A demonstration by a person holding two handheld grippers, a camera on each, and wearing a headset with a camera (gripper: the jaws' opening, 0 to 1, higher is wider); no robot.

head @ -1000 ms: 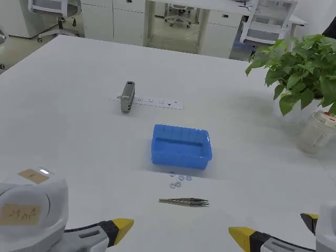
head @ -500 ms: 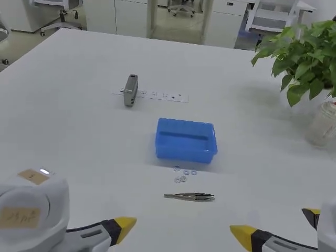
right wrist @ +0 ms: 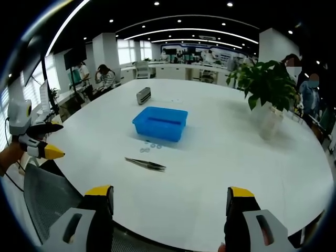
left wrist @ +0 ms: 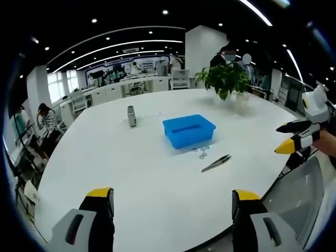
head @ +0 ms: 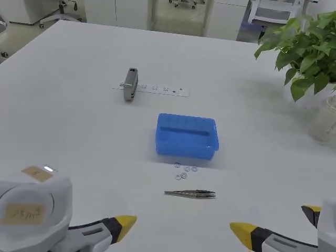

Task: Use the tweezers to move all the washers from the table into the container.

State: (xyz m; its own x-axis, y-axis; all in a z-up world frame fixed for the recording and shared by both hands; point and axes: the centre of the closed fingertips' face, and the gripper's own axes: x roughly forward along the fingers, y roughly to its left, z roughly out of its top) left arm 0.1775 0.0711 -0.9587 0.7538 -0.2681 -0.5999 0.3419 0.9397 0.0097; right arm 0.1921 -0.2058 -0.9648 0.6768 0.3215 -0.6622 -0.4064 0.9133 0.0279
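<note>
- Head view: slim metal tweezers (head: 190,193) lie flat on the white tabletop (head: 79,136), ahead-left of the right claw (head: 274,223). Tiny ring washers (head: 184,170) sit just beyond them, near the blue plastic container (head: 186,136). A sweeping approach could knock the tweezers into the washers and scatter them.
- Left gripper view: the left claw (left wrist: 171,195) gapes wide and empty, tweezers well ahead-right.
- Right gripper view: the right claw is likewise spread, holding nothing. The flat tweezers might skid or pinch askew.

Open-plan office: long white table (head: 79,131), desk rows (right wrist: 173,71), ceiling strip lights (right wrist: 184,30).
</note>
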